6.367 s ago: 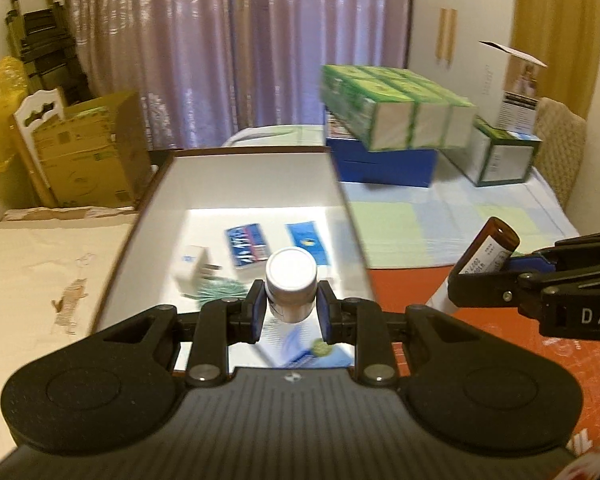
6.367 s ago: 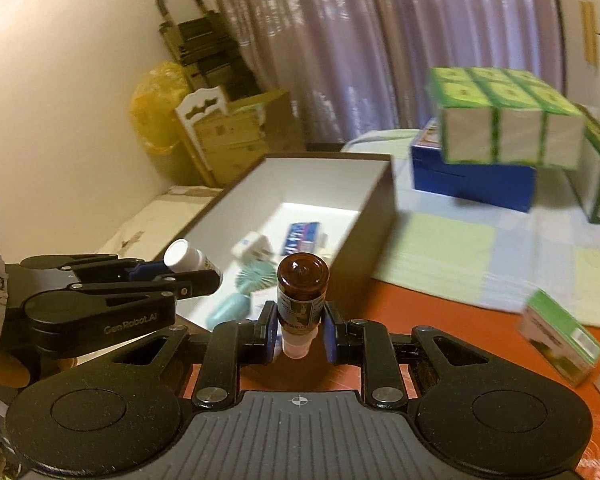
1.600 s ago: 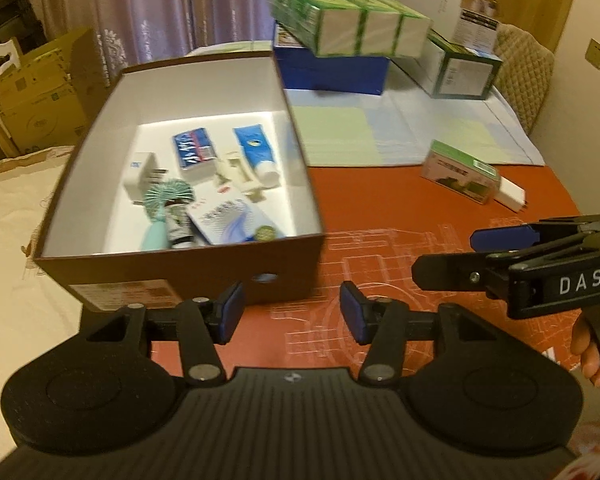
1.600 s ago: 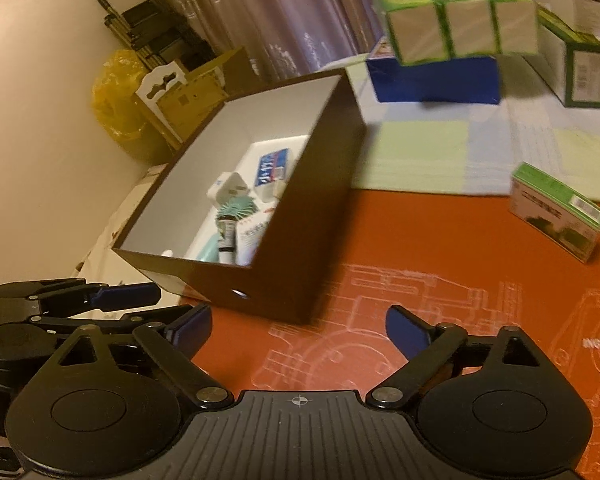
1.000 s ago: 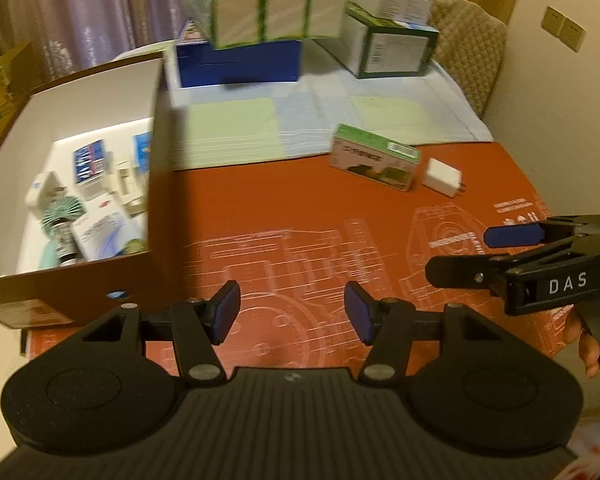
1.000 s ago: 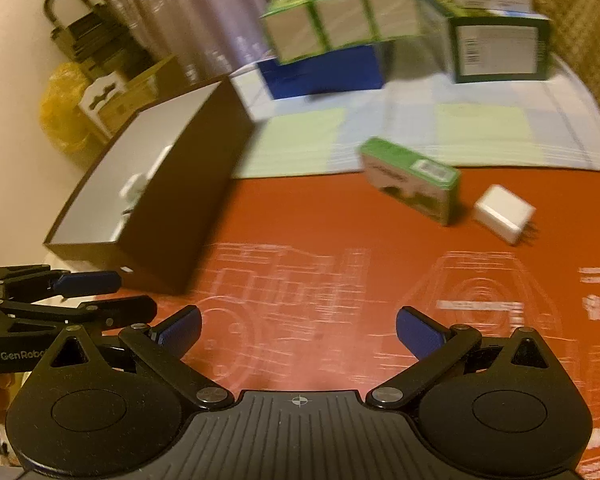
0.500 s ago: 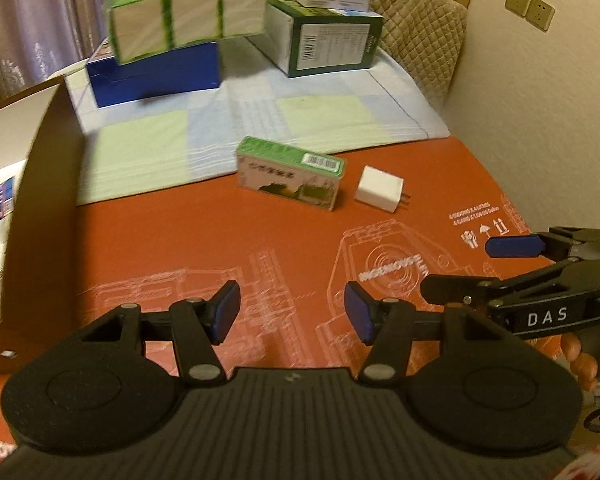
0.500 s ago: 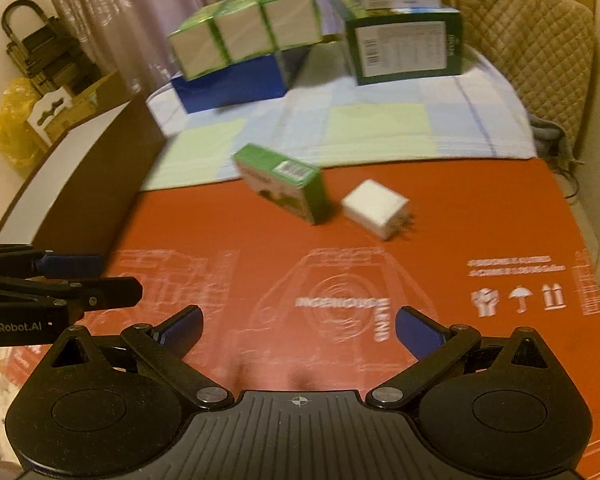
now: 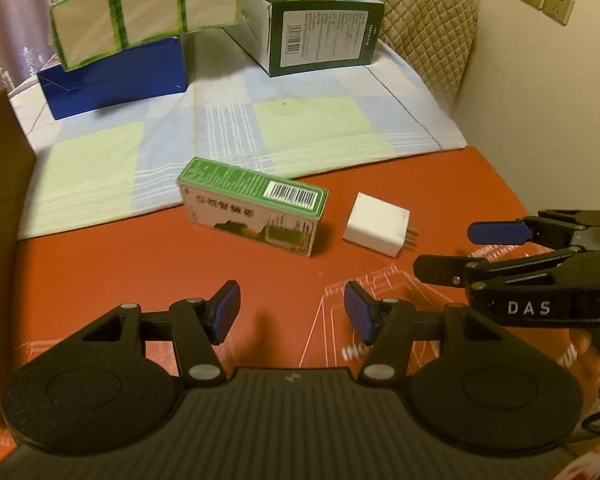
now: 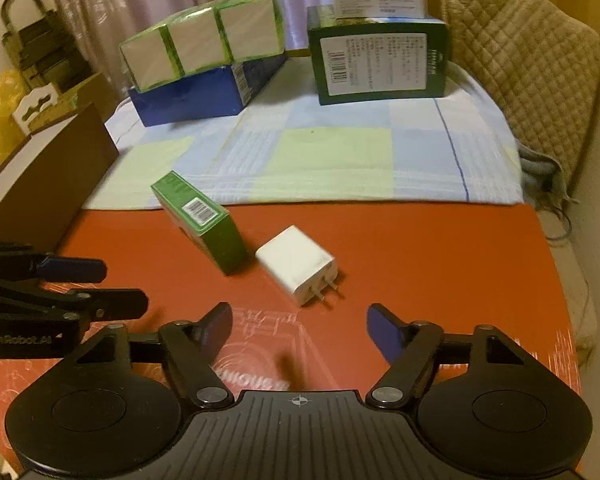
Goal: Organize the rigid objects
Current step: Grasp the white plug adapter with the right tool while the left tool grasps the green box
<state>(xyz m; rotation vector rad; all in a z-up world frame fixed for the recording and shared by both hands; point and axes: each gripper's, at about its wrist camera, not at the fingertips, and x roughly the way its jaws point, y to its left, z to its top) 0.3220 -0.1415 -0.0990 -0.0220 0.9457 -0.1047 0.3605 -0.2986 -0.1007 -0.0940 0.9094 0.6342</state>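
Note:
A small green carton (image 9: 256, 210) lies on its side on the orange mat (image 9: 140, 264), with a white plug charger (image 9: 377, 225) just right of it. Both show in the right wrist view too, the carton (image 10: 198, 220) and the charger (image 10: 298, 265), prongs toward me. My left gripper (image 9: 291, 312) is open and empty, a short way in front of the carton. My right gripper (image 10: 299, 332) is open and empty, close in front of the charger. The brown box's wall (image 9: 0, 208) shows at the left edge; its inside is hidden.
A checked cloth (image 9: 236, 136) covers the table's far half. On it stand a blue box (image 9: 112, 76) with a green-wrapped pack (image 9: 148, 8) on top and a dark green box (image 9: 320, 36). A quilted chair (image 9: 424, 28) and the wall stand at right.
Both grippers have swung right, away from the brown box, and moved closer to the green carton and the charger. Both stay open and empty.

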